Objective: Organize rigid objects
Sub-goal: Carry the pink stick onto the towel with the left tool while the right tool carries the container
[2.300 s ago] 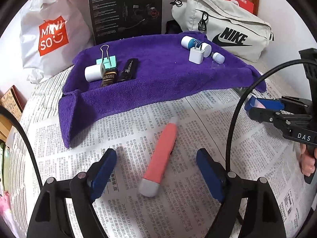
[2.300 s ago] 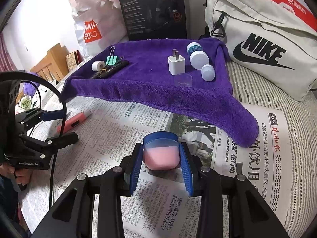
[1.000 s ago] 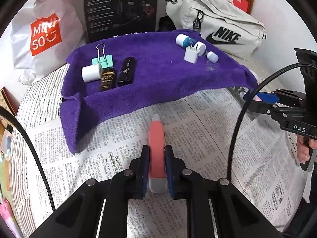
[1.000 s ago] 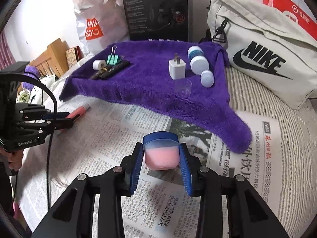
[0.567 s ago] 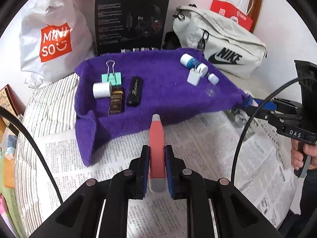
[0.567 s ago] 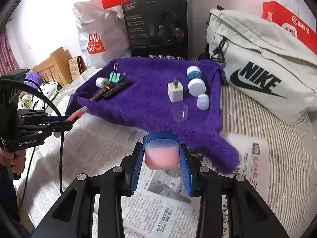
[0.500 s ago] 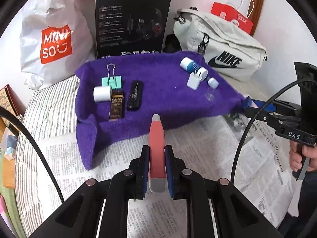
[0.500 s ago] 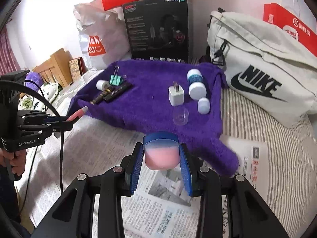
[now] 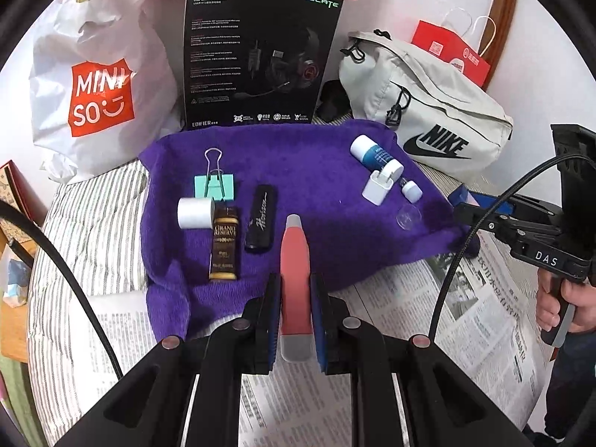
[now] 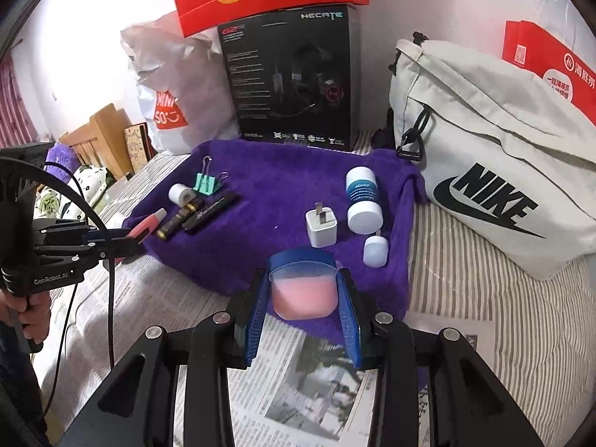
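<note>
Both grippers loaded over the purple towel

We see the left gripper clamped on a pink tube beside the black case — the right gripper pinches a pink jar near the charger.

Black gripper frames, blue fingers, silver screws, black cables

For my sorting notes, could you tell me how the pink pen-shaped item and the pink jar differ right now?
The pink pen-shaped item is long and slim with grey ends; the pink jar is short, squat, with a blue lid. The item sits in the left claw, the jar in the right claw. Both are pink and held at the purple towel's near edge.
</note>
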Tool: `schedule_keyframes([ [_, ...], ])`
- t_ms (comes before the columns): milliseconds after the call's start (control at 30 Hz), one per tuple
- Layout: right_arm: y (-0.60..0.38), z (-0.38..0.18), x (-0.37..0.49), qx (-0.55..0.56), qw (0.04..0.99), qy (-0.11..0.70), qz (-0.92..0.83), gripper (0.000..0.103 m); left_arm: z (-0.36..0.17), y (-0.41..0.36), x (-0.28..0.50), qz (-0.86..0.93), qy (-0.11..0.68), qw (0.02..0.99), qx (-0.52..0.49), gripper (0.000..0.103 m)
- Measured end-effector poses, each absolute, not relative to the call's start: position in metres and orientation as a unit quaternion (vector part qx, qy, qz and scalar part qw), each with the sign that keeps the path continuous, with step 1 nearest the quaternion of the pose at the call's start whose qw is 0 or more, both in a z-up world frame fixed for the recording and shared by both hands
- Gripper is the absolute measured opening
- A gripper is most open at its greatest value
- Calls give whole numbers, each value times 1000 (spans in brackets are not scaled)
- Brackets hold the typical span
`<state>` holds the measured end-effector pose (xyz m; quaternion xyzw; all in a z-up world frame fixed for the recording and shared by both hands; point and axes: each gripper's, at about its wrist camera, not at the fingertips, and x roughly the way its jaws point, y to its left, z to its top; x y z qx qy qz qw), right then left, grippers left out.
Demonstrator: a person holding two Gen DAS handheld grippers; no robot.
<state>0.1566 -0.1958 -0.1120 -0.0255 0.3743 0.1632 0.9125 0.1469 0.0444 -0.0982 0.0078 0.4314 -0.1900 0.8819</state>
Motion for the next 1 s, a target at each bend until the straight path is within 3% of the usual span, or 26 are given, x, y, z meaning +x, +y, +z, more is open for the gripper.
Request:
schedule_keyframes([
  [667,-147,-164,230,-51,869,453,194,36,-110,51,183,-187,448,874,-3,15],
  [1000,-151,-168,238,-74,871,452,178,37,-117,47,191,-191,456,869,-1,15],
])
